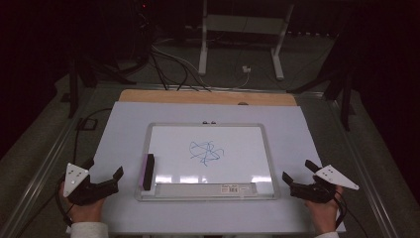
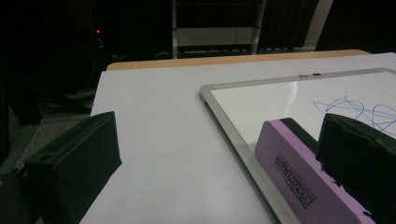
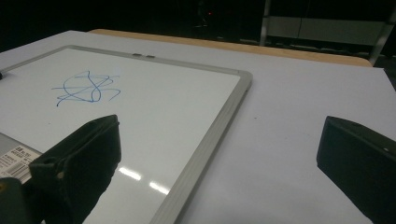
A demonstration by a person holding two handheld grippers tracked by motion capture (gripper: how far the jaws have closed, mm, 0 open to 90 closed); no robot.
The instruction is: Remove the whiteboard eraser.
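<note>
Just right of the open left claw (image 1: 105, 174) lies the eraser (image 1: 148, 171).

1 whiteboard (image 1: 210, 158), 1 eraser (image 1: 148, 171), 2 grippers (image 1: 104, 179) (image 1: 299, 176)

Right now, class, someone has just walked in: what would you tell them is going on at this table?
A person sits at a table holding a two-jaw gripper in each hand. The left gripper and right gripper both rest open at the near corners, holding nothing. Between them lies a whiteboard with a blue scribble in its middle. A purple eraser sits at the board's left edge, nearest the left gripper. Nothing is being wiped.
</note>
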